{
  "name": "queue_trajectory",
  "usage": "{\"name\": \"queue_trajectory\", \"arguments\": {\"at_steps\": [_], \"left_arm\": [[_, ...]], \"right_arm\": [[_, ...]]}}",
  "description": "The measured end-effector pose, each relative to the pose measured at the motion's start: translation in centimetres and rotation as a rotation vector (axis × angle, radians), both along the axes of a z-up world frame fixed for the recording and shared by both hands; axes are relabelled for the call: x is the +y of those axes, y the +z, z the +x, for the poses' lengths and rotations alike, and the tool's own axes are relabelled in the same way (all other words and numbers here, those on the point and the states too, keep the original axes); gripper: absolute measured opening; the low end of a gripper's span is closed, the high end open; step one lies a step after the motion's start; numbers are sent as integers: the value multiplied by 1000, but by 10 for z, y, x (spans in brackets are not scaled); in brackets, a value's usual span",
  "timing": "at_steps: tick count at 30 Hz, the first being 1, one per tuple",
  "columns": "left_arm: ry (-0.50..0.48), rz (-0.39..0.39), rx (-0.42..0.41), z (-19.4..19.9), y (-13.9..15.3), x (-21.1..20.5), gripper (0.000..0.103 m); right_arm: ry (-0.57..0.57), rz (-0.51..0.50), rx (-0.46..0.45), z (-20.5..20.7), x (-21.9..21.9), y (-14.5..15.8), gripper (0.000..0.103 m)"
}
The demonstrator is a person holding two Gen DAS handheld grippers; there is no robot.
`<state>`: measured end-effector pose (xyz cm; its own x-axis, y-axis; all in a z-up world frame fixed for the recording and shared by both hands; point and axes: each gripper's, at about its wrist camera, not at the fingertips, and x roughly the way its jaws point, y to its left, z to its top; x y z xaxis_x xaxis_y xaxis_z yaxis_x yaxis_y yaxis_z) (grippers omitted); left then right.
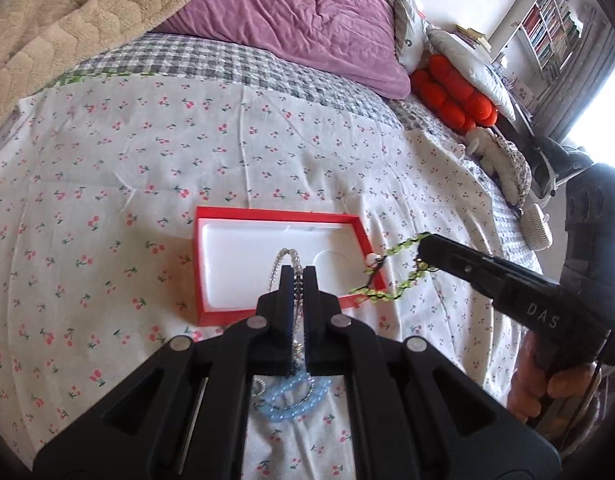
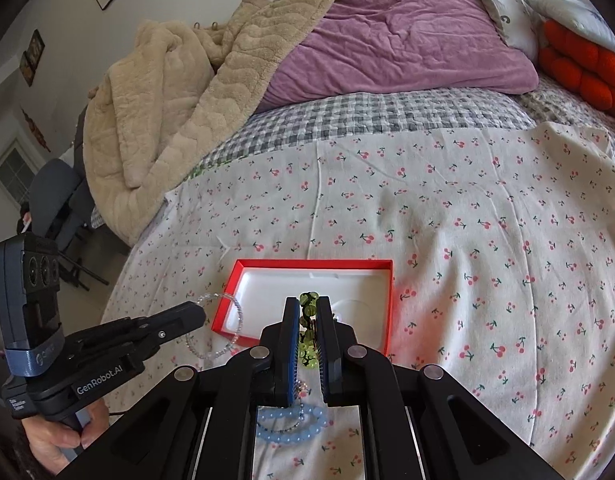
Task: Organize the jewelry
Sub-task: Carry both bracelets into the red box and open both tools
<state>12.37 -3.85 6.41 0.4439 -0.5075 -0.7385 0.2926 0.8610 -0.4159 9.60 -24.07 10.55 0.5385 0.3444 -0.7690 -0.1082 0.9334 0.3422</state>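
A red box [image 1: 349,220] with a white liner lies open on the cherry-print sheet; it also shows in the right wrist view [image 2: 381,320]. My left gripper [image 1: 298,276] is shut on a clear crystal bracelet [image 1: 286,255], held above the box's near edge; in the right wrist view that bracelet [image 2: 238,312] hangs from the left gripper [image 2: 199,314]. My right gripper [image 2: 308,312] is shut on a green bead bracelet [image 2: 308,300], which dangles over the box's right side in the left wrist view [image 1: 403,246]. A light blue bead bracelet [image 1: 291,398] lies on the sheet below both grippers [image 2: 291,424].
A purple duvet [image 1: 307,20], a beige blanket [image 2: 179,92] and orange cushions [image 1: 455,92] lie at the far side of the bed. A grey checked cover [image 2: 367,116] borders the cherry sheet [image 1: 107,160]. Soft toys [image 1: 495,160] sit at the right edge.
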Motion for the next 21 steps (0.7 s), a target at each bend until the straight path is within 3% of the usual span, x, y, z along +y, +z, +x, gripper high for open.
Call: {"name": "queue_trajectory", "arguments": {"at_steps": [4,14,21], "left_arm": [[-9,-30,45,22,-17,-6,5],[38,176,32,39,-46,0,5],[46,226,28,48,-55,0,5]], "right_arm": [[0,4,14,15,4,-9,8],[101,10,31,40,36,-22,8],[89,-93,92,52,26,-52,8]]}}
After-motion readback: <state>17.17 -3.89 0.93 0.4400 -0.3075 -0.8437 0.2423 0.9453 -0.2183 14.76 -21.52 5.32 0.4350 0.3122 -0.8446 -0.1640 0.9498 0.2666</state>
